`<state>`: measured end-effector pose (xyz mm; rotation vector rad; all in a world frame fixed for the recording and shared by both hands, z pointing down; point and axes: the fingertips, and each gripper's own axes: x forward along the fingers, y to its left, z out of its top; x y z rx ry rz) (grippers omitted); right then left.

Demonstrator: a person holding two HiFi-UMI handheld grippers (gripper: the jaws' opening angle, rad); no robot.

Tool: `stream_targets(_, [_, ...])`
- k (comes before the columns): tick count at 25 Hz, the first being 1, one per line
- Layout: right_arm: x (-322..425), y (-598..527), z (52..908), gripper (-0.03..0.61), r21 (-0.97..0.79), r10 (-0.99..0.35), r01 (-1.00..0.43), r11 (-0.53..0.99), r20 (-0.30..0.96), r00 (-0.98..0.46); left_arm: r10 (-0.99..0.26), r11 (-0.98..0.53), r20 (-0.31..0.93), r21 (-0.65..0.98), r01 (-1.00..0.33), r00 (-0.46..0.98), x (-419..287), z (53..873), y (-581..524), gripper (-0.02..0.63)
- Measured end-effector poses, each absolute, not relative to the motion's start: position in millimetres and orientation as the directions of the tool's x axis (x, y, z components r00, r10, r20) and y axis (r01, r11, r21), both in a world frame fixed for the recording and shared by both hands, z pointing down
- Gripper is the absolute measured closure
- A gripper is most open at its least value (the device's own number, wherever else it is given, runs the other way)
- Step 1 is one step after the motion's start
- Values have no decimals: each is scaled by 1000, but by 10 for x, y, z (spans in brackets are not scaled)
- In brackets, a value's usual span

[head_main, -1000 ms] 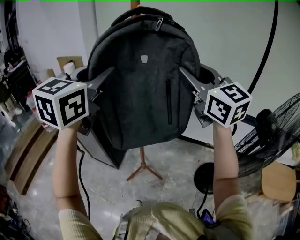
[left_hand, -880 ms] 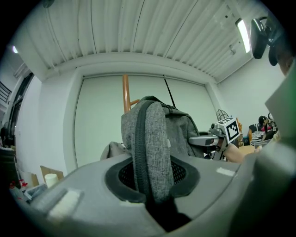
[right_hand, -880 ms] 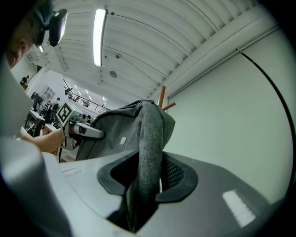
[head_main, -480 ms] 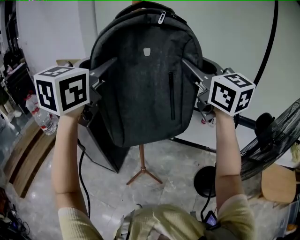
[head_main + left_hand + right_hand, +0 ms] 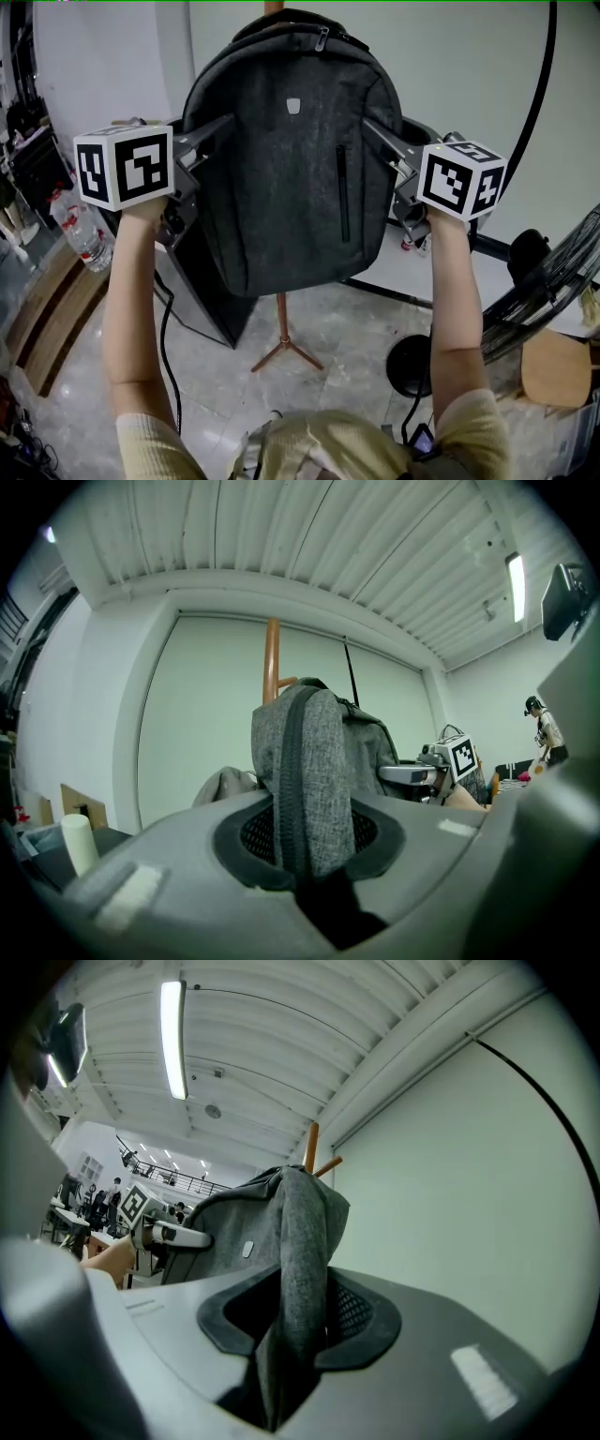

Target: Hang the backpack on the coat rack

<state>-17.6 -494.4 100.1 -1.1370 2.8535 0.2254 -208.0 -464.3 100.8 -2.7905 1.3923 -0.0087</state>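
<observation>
The left gripper (image 5: 217, 128) and right gripper (image 5: 372, 129), each pinching a side of the backpack (image 5: 286, 169), have raised it slightly against the coat rack (image 5: 282, 323). Its handle (image 5: 281, 17) seems not yet hooked.

1. I'm in a workshop-like lab hall: a ribbed metal ceiling (image 5: 309, 536) with a tube light (image 5: 172, 1040) runs overhead.
2. Below me lies a mottled stone floor (image 5: 216, 394) — a loose cable (image 5: 163, 339) and a standing fan (image 5: 553, 281) on it.
3. People (image 5: 114, 1188) stand far off — a railed gallery (image 5: 178, 1177) behind them.
</observation>
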Motion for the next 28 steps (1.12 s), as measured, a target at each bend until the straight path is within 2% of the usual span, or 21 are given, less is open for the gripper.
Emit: stream_targets(28, [-201,-5122,1010,453,73,-719,-724,686,-88,-690,-791,-611,11,41,-791,612,-2134,1088,-4892,522])
